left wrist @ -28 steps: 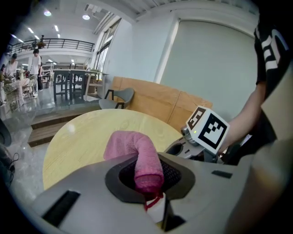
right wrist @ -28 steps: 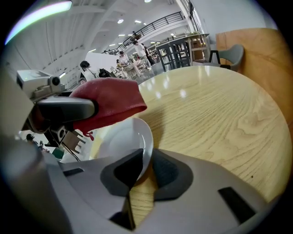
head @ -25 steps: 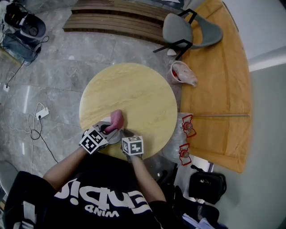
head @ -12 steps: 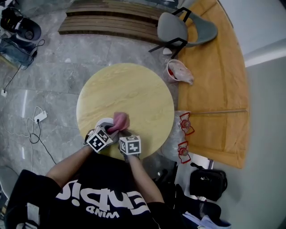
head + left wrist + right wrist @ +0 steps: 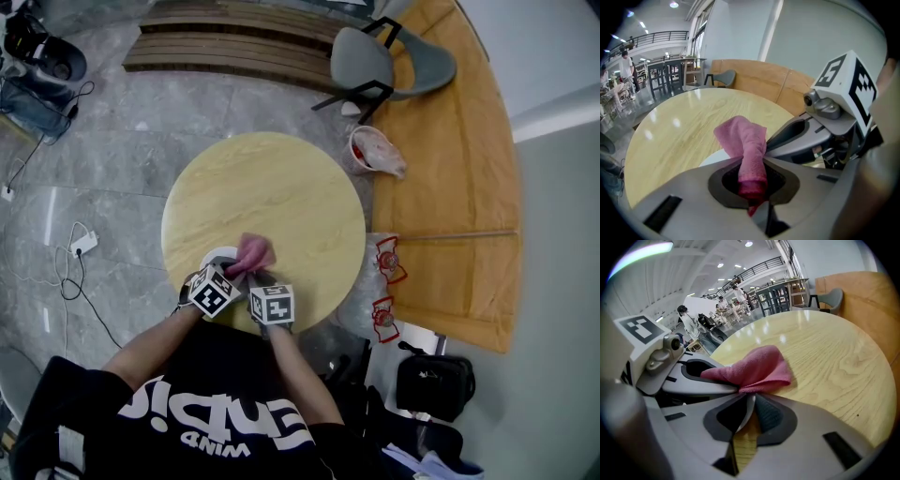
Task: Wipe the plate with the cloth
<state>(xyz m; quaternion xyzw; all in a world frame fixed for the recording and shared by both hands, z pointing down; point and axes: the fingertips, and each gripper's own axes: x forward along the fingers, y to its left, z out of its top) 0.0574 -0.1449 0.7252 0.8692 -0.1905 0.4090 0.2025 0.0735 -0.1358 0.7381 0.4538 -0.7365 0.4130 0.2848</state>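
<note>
A white plate (image 5: 217, 255) sits on the near left part of the round wooden table (image 5: 291, 197). My left gripper (image 5: 234, 273) is shut on a pink cloth (image 5: 253, 250), which bunches out past its jaws and hangs over the plate. In the left gripper view the cloth (image 5: 743, 143) runs down between the jaws, with the plate (image 5: 710, 158) pale beneath it. My right gripper (image 5: 260, 282) is just right of the left one. In the right gripper view the plate's thin white rim (image 5: 748, 409) stands pinched between its jaws, and the cloth (image 5: 757, 369) lies just beyond.
Beyond the table stand a grey chair (image 5: 373, 58) and a bin lined with a pink bag (image 5: 373, 150). Plastic bags with red handles (image 5: 388, 263) and a black bag (image 5: 433, 384) lie to the right. Cables (image 5: 80, 246) trail on the floor at left.
My left gripper has sunk toward the plate with the cloth, which now lies lower and a little to the right. The right gripper has kept still.
</note>
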